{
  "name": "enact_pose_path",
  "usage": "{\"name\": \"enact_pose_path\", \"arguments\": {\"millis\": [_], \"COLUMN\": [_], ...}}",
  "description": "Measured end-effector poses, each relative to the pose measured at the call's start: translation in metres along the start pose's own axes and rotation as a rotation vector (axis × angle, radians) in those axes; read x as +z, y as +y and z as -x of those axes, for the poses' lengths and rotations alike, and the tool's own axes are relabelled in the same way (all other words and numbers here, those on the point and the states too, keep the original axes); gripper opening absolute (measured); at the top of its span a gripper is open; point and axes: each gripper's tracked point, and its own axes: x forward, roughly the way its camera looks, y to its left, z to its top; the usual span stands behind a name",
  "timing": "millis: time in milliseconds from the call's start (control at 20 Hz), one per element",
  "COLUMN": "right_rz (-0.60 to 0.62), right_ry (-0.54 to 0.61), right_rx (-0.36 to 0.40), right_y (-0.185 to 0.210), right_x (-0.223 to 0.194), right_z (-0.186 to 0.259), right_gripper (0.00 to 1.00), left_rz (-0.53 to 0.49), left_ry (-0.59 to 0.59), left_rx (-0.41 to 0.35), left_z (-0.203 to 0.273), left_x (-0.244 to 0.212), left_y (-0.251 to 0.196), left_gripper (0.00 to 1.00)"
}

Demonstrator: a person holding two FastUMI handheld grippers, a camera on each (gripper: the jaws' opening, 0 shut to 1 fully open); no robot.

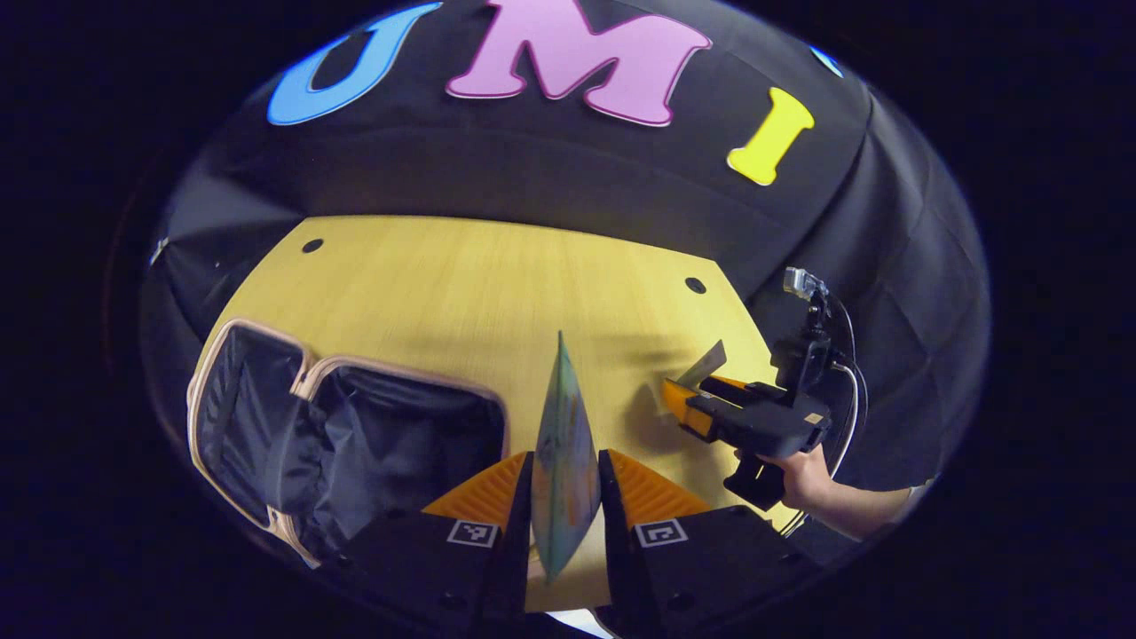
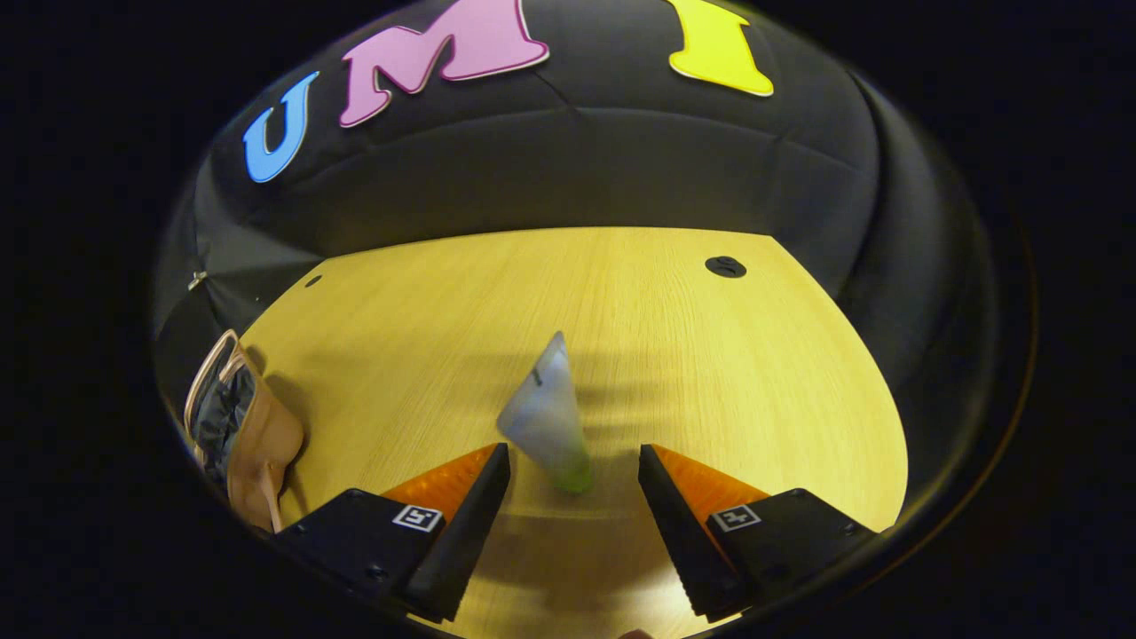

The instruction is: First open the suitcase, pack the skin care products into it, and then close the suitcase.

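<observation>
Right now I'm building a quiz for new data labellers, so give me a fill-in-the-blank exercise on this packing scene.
1. The suitcase lies ____ on the wooden table.
2. The left gripper is shut on a flat, colourful ____.
3. The green-capped tube stands between the fingers of the ____ gripper.
4. That gripper's jaws are ____, not touching the tube.

Missing words: open; sachet; right; open

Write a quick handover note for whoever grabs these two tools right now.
Left tool: shut on a colourful tube, held upright above the table.
Right tool: open, fingers either side of a pale tube with a green cap, not gripping it.
Suitcase: open on the table, to the left tool's left.
Done: suitcase opened.
Left: put both tubes inside, close the suitcase.
</observation>
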Motion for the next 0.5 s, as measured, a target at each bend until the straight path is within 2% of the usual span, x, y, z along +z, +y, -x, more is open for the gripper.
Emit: {"name": "enact_pose_path", "arguments": {"millis": [50,100,150,200,250,300,450,500], "right_rz": [0.0,0.009,0.013,-0.002,-0.016,-0.013,0.04,0.04], "right_ry": [0.002,0.008,0.013,0.023,0.03,0.026,-0.021,-0.024], "right_rx": [0.0,-0.016,-0.033,-0.017,-0.011,-0.005,0.03,0.045], "right_y": [0.002,0.0,-0.003,0.0,0.002,0.004,0.019,0.028], "right_x": [0.0,0.0,0.001,0.001,0.0,0.002,0.015,0.016], "right_z": [-0.005,-0.009,-0.009,-0.005,-0.002,0.007,0.048,0.066], "right_gripper": [0.9,0.69,0.48,0.27,0.39,0.31,0.3,0.24], "left_rz": [0.02,0.04,0.055,0.061,0.062,0.059,0.022,-0.007], "left_ry": [0.0,-0.002,0.004,0.014,0.038,0.073,0.19,0.233], "left_rx": [0.032,0.061,0.082,0.107,0.146,0.185,0.244,0.257], "left_z": [0.011,0.021,0.03,0.036,0.043,0.044,0.058,0.062], "left_x": [-0.004,-0.009,-0.015,-0.021,-0.03,-0.037,-0.059,-0.066], "left_y": [0.013,0.028,0.044,0.062,0.083,0.106,0.159,0.173], "left_gripper": [0.43,0.4,0.42,0.41,0.41,0.39,0.42,0.41]}}
